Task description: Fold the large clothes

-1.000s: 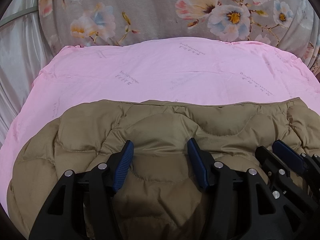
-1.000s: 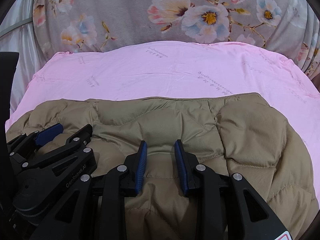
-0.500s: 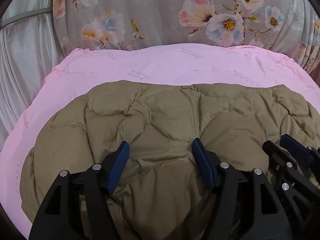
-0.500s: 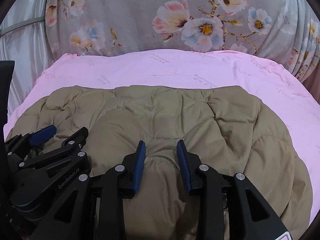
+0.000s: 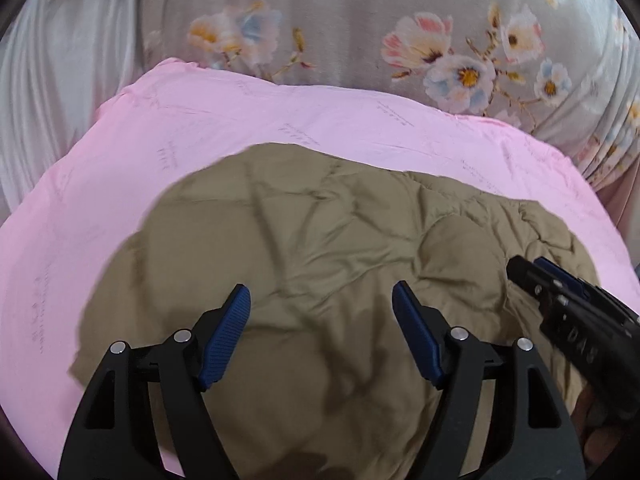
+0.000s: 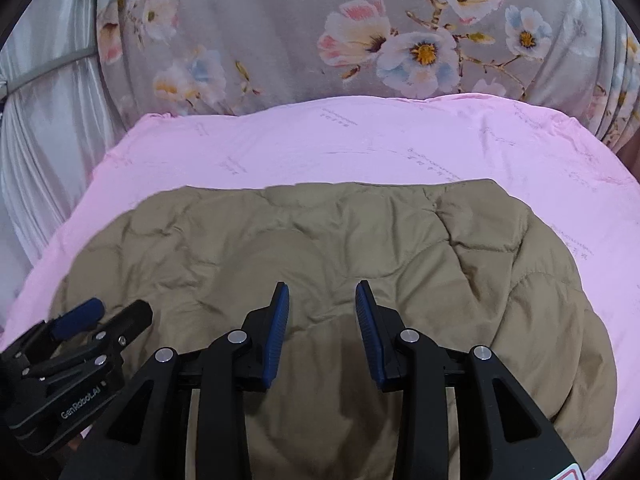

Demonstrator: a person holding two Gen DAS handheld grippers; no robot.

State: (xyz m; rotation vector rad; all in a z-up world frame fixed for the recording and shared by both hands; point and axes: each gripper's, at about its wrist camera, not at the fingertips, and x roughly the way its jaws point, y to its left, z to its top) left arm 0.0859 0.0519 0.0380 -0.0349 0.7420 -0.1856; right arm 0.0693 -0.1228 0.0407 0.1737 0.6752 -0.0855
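Left wrist view: brown quilted jacket (image 5: 320,248) lies bunched on pink sheet (image 5: 120,152) of a bed, floral pillow (image 5: 400,40) behind it.
Right wrist view: same jacket (image 6: 360,248), far edge runs fairly straight across sheet (image 6: 360,140), right side rounded and puffy.
Jacket place: near half of the bed, close under both tools, well apart from pillow (image 6: 280,40).
Done so far (judgement): looks folded over at least once; compact doubled mass, no sleeves or collar showing; layers underneath cannot be told.
Left to do (judgement): bundle looks lumpy and uneven at left and near edges; probably another fold or some smoothing. Cannot tell if this counts as final.
Left hand-held gripper (image 5: 320,336): jaws wide apart and have just been opening; nothing between the blue pads, jacket only lies below them. Holds nothing. Picture is blurred.
Left gripper seen from right wrist: low at left (image 6: 100,320), beside the jacket's left edge; contact cannot be told.
Right hand-held gripper (image 6: 320,332): jaws have just been opening, gap narrower than the left one; pads clear of the fabric, nothing clamped.
Right gripper seen from left wrist: enters at right (image 5: 560,292), over the jacket's right part.
Step in hand (judgement): both tools released, hovering over the bundle.
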